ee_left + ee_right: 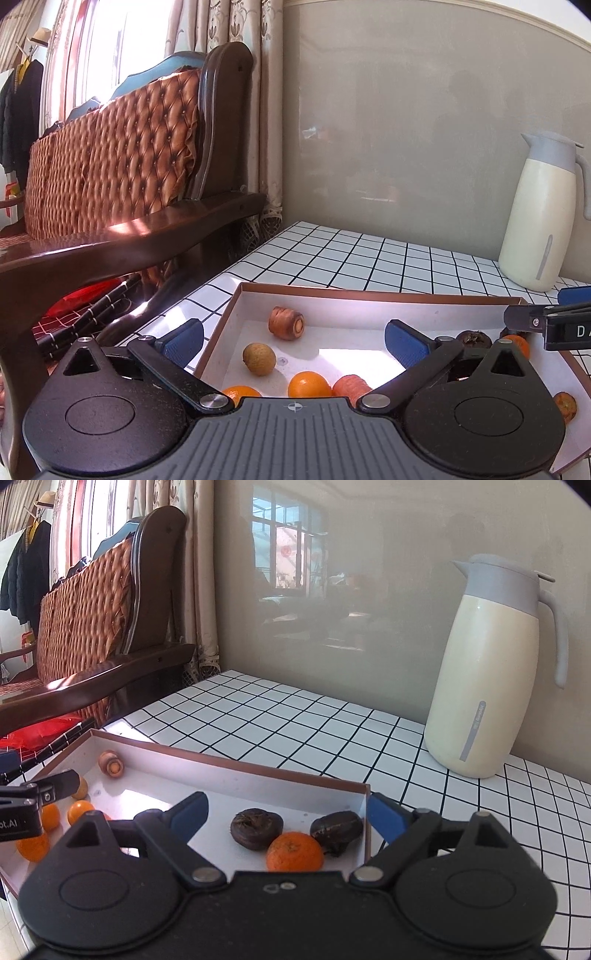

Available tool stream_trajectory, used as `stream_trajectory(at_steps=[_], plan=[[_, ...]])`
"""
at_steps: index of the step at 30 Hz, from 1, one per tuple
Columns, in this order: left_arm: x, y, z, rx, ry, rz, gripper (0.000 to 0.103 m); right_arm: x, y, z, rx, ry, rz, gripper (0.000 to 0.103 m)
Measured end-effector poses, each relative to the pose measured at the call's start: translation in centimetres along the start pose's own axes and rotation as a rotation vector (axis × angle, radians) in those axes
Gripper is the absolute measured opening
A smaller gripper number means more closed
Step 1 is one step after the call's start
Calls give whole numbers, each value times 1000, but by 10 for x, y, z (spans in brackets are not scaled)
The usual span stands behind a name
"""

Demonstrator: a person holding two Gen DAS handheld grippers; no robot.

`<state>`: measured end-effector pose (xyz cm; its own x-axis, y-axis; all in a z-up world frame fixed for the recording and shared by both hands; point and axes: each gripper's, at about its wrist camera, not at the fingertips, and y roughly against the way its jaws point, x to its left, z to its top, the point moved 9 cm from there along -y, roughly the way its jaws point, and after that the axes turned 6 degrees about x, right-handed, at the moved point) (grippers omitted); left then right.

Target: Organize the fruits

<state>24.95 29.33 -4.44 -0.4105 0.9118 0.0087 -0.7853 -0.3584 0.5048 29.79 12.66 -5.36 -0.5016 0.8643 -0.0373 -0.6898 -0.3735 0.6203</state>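
Note:
A shallow white box with a brown rim (332,292) (258,766) lies on the tiled table. In it are a carrot piece (286,323), a pale round fruit (259,359), oranges (309,384) and a second carrot piece (351,386). My left gripper (295,345) hangs open over the box's left part, its left pad outside the wall. My right gripper (288,818) stands open over the right corner. Between its pads lie two dark fruits (256,827) (336,829) and a tangerine (294,851), none of them touched. Its right pad is outside the box.
A cream jug with a grey lid (539,221) (484,672) stands at the back right by the wall. A wooden sofa with a quilted cushion (129,236) borders the table's left edge. Bare tiles (295,723) lie behind the box.

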Motion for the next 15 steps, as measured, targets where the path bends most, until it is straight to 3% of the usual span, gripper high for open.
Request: stream_trajectory(at_steps=[15], plan=[[-4, 26, -2, 6, -18, 13, 103, -18, 32, -2, -37, -35, -34, 97]])
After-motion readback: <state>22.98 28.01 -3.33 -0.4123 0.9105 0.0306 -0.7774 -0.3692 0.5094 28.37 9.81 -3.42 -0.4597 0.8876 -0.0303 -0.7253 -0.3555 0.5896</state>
